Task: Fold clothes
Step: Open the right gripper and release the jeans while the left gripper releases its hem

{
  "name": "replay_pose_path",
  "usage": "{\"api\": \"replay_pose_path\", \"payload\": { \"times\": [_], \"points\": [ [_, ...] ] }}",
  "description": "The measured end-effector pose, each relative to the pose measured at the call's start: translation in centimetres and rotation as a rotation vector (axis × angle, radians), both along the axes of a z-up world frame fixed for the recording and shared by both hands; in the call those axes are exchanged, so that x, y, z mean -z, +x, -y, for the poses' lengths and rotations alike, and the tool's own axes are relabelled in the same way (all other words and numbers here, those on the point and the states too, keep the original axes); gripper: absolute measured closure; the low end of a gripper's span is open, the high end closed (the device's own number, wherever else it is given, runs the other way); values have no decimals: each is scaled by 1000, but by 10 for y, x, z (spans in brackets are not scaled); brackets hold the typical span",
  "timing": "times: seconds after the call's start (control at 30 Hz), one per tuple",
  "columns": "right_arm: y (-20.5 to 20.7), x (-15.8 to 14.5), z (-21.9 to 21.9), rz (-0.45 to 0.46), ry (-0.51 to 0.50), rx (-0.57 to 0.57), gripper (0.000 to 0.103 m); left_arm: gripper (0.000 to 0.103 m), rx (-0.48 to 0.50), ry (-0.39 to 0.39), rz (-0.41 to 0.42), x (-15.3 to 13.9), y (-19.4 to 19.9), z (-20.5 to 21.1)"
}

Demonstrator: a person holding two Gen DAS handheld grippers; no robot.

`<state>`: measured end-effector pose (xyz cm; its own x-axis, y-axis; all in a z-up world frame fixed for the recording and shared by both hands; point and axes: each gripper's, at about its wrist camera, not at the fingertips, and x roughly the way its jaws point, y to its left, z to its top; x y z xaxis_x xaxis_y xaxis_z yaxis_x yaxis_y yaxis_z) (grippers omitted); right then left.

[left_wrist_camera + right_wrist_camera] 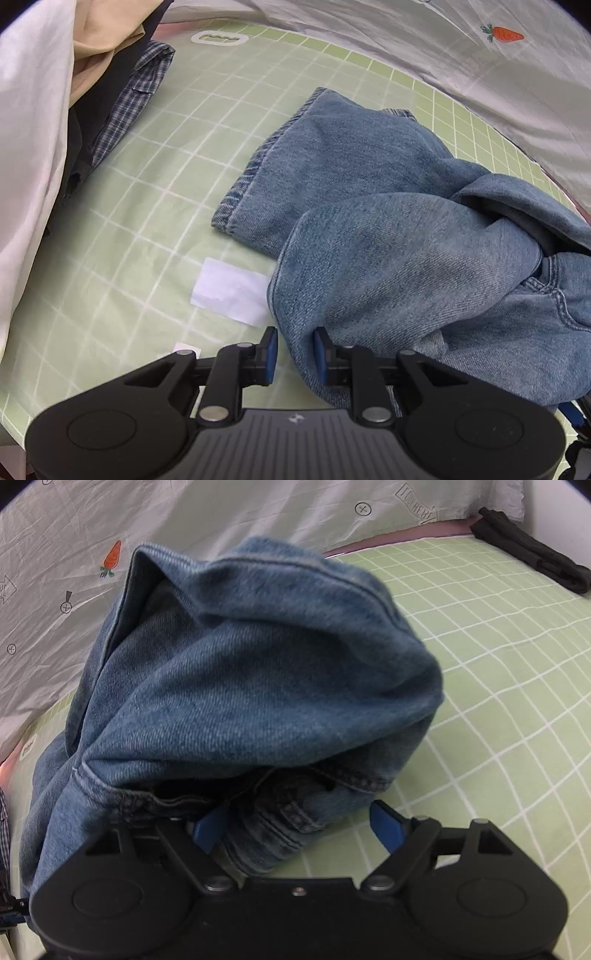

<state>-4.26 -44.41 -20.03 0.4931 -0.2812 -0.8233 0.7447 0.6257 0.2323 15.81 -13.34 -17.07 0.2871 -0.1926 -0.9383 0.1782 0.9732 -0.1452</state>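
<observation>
The blue denim jeans [388, 229] lie crumpled on the green grid mat [147, 206], one leg stretched flat with its frayed hem toward the far side, the rest heaped in thick rounded folds (seams and stitched waistband show at the near edge). The left gripper [294, 350] sits low at the heap's near edge, its blue pads a little apart with a fold of denim between them; whether they actually pinch it cannot be told. In the right wrist view the jeans [251, 686] bulge up just ahead of the right gripper [299, 827], whose fingers stand spread wide, the waistband lying between them. A white paper slip [231, 291] lies just beside the denim. Piled garments [110, 74] sit left, a carrot-print sheet [443, 44] behind.
</observation>
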Motion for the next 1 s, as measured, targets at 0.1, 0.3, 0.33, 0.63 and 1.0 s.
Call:
{"api": "replay_pose_path", "payload": {
  "times": [0.1, 0.3, 0.33, 0.63, 1.0],
  "points": [
    [10, 7, -2, -2, 12, -2, 35, 79, -62, -75, 26, -17, 4, -18],
    [25, 12, -4, -61, -11, -9, 38, 66, -146, -104, 144, -41, 32, -37],
    [29, 12, -5, -75, -16, -9, 37, 64, -133, -87, 151, -40, 39, -34],
    [43, 3, -9, -128, -53, -39, 73, 43, -34, -35, 154, -13, 78, 11],
    [42, -56, 85, -328, -474, 62, 88, 43, -13, 69, 81, 33, 102, 27]
  ]
}}
